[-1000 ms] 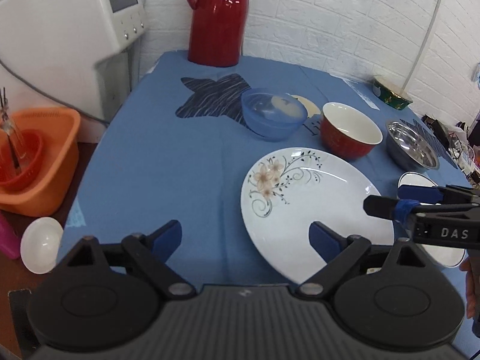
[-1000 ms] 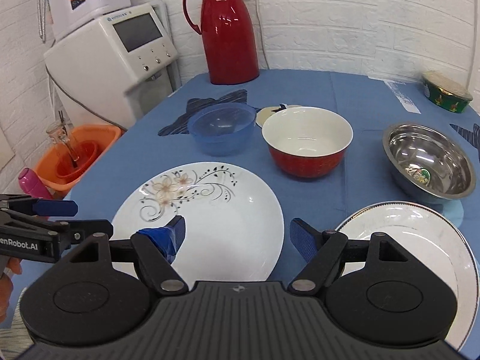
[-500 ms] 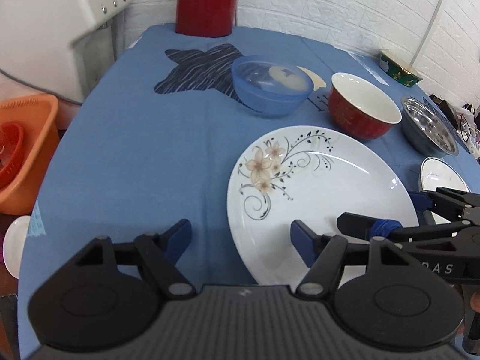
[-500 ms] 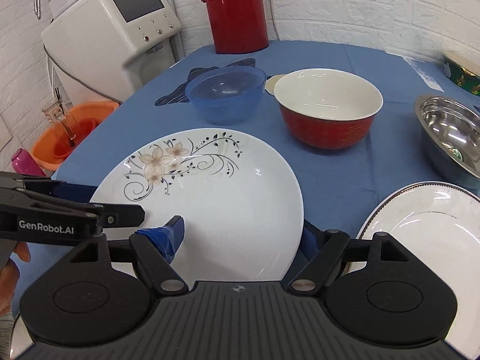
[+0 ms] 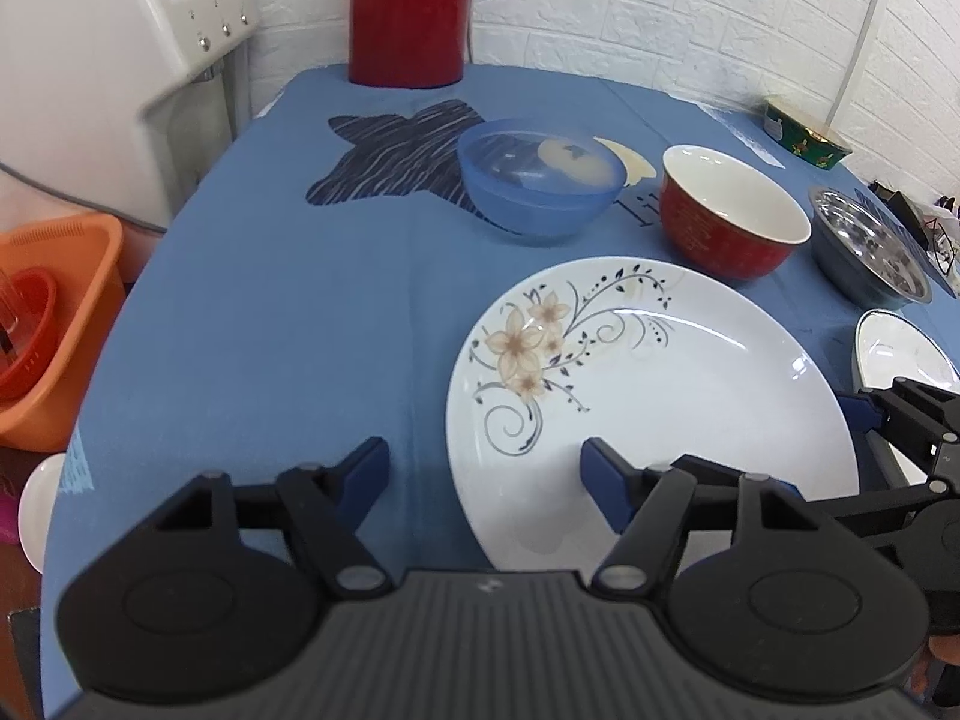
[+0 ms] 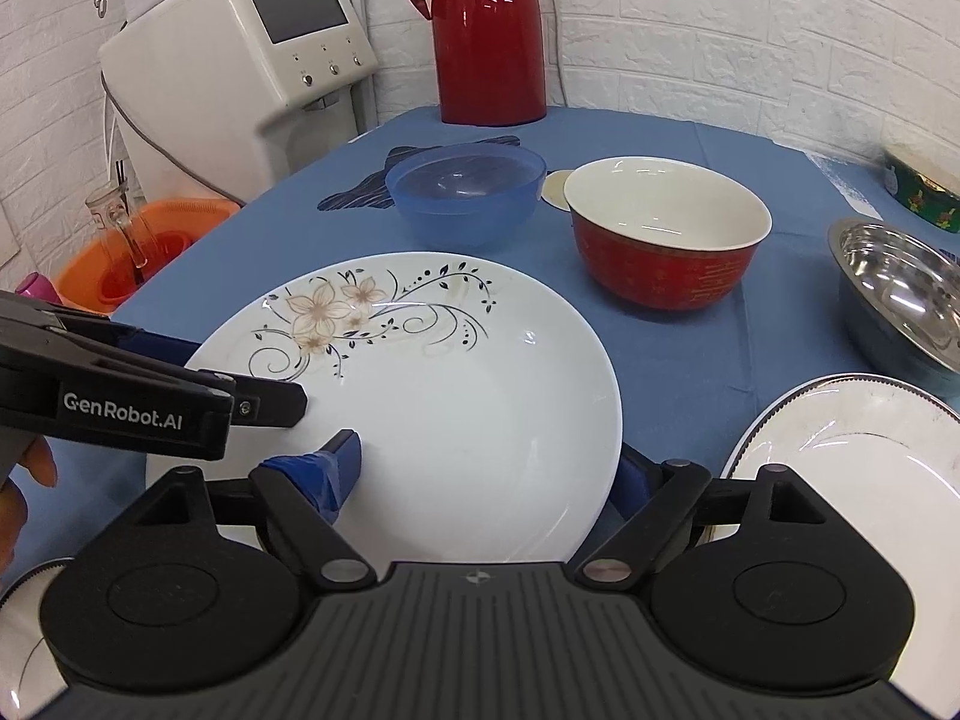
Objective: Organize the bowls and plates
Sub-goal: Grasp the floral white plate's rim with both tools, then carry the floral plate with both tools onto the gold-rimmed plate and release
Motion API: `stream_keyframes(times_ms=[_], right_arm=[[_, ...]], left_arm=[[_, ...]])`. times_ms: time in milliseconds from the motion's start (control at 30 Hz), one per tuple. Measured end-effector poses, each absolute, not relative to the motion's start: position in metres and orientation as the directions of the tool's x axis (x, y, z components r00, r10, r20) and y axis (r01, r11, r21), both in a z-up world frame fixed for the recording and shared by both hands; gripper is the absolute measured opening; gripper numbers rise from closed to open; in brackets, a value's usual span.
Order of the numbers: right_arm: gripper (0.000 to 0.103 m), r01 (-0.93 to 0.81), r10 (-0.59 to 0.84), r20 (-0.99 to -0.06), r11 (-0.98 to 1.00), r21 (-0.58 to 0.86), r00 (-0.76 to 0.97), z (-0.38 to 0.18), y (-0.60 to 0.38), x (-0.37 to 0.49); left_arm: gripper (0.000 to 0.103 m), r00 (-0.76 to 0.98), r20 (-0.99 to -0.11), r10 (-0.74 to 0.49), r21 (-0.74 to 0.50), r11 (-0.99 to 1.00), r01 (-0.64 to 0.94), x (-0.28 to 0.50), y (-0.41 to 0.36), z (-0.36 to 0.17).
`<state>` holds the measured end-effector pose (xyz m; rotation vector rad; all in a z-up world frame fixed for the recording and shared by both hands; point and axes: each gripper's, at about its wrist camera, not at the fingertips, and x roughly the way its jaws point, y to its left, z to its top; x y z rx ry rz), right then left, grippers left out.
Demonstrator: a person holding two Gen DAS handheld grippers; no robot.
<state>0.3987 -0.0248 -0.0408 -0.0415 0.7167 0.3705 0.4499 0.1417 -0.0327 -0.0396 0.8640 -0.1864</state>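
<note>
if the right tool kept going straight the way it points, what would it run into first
Most likely the floral plate: the open right tool already straddles its near right rim, one finger over the plate, the other beside or beneath its edge. Further on stands the red bowl; depth is uncertain.

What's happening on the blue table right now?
A person holding two grippers is closing in on the white floral plate on the blue tablecloth. The right gripper is open, straddling the plate's near-right edge; the left gripper is open across its left edge. Neither has clamped yet. The translucent blue bowl, red bowl, steel bowl and rimmed white plate sit untouched.
</note>
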Motion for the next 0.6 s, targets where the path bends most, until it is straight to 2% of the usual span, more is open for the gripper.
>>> stream_keyframes(times_ms=[67, 100, 167, 333, 467, 600], right_arm=[[0.067, -0.359, 0.330, -0.643, 0.929, 0.090, 0.691, -0.041, -0.027, 0.398], [0.065, -0.366, 0.335, -0.639, 0.926, 0.089, 0.692, -0.041, -0.029, 0.397], [0.061, -0.378, 0.343, -0.631, 0.922, 0.084, 0.696, -0.042, -0.032, 0.394], [0.061, -0.355, 0.326, -0.631, 0.931, 0.084, 0.704, -0.041, -0.026, 0.390], [0.061, -0.319, 0.360, -0.637, 0.930, 0.185, 0.681, -0.037, -0.030, 0.391], [0.061, -0.317, 0.367, -0.640, 0.928, 0.198, 0.675, -0.031, -0.022, 0.388]], left_arm=[[0.044, 0.629, -0.751, -0.203, -0.132, 0.979, 0.158, 0.449, 0.141, -0.030], [0.042, 0.628, -0.752, -0.200, -0.132, 0.979, 0.153, 0.449, 0.140, -0.030], [0.040, 0.633, -0.748, -0.201, -0.136, 0.979, 0.151, 0.449, 0.140, -0.030], [0.034, 0.626, -0.756, -0.192, -0.141, 0.981, 0.131, 0.450, 0.139, -0.028], [0.031, 0.620, -0.762, -0.185, -0.146, 0.983, 0.114, 0.451, 0.144, -0.025], [0.026, 0.642, -0.752, -0.149, -0.110, 0.989, 0.100, 0.449, 0.144, -0.016]])
